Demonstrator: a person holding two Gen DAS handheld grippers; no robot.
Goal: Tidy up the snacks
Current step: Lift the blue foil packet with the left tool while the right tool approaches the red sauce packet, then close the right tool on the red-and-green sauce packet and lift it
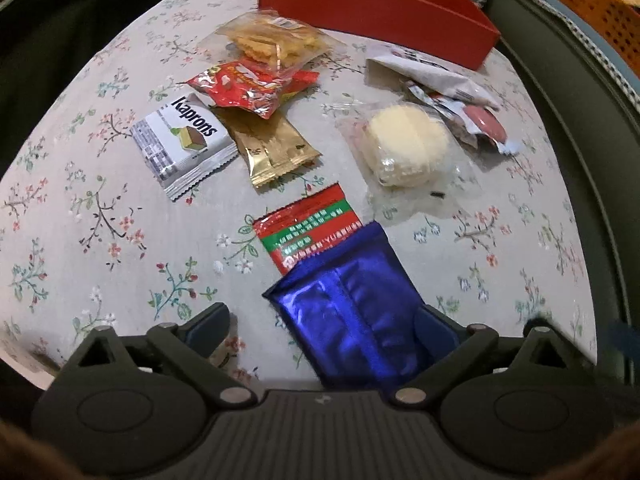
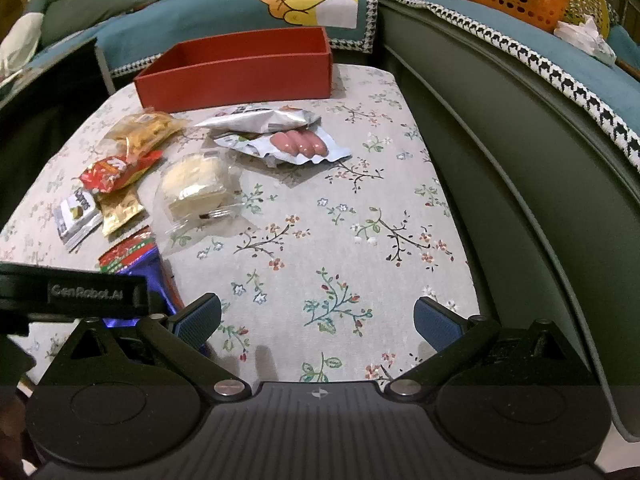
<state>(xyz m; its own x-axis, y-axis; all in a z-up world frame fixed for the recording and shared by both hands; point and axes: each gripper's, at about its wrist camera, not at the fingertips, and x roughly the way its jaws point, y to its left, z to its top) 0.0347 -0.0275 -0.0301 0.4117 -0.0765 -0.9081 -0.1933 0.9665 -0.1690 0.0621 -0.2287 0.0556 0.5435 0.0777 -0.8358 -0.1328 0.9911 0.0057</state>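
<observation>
1. Left gripper (image 1: 324, 320): fingers spread, blue packet (image 1: 352, 320) lying between them on the floral tablecloth (image 1: 100, 240).
2. Right gripper (image 2: 318, 316): fingers spread, empty, over bare cloth.
3. Red box (image 2: 236, 76): at the table's far edge, snacks loose before it.

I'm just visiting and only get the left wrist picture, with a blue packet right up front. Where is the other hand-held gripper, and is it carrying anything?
Observer: The right hand-held gripper hangs open over a bare stretch of the flowered tablecloth, holding nothing.
Operator: That pink round thing by the white wrappers, what is it?
Observer: From the right wrist view, it is a sausage pack with three pink sausages side by side.
Operator: Anything in the red box yet?
Observer: No snacks show in the part of the red box that can be seen from there.
</observation>
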